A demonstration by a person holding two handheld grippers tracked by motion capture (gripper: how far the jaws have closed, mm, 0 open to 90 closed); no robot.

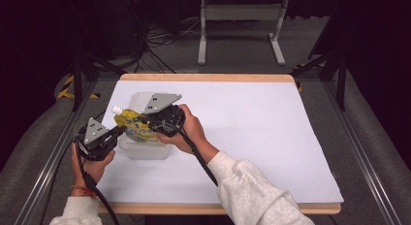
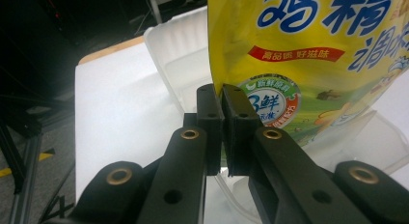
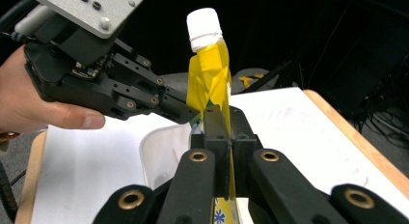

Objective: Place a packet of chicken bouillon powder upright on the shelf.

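Note:
A yellow spouted pouch [image 1: 132,124] with a white cap [image 1: 116,110] hangs tilted over a translucent white container [image 1: 144,151]. My left gripper [image 1: 118,132] is shut on the pouch's lower left edge. My right gripper [image 1: 151,121] is shut on its right side. In the left gripper view the jaws [image 2: 223,96] pinch the edge of the pouch [image 2: 308,50], with the container [image 2: 176,50] behind. In the right gripper view the jaws [image 3: 226,119] clamp the pouch [image 3: 210,74] seen edge-on, its cap [image 3: 203,28] pointing up. The left gripper [image 3: 185,111] grips it from the left there.
A white sheet [image 1: 252,123] covers the wooden table, with open room to the right of the container. Metal rails run along both sides of the table. Cables and a grey stand [image 1: 240,14] are on the floor behind.

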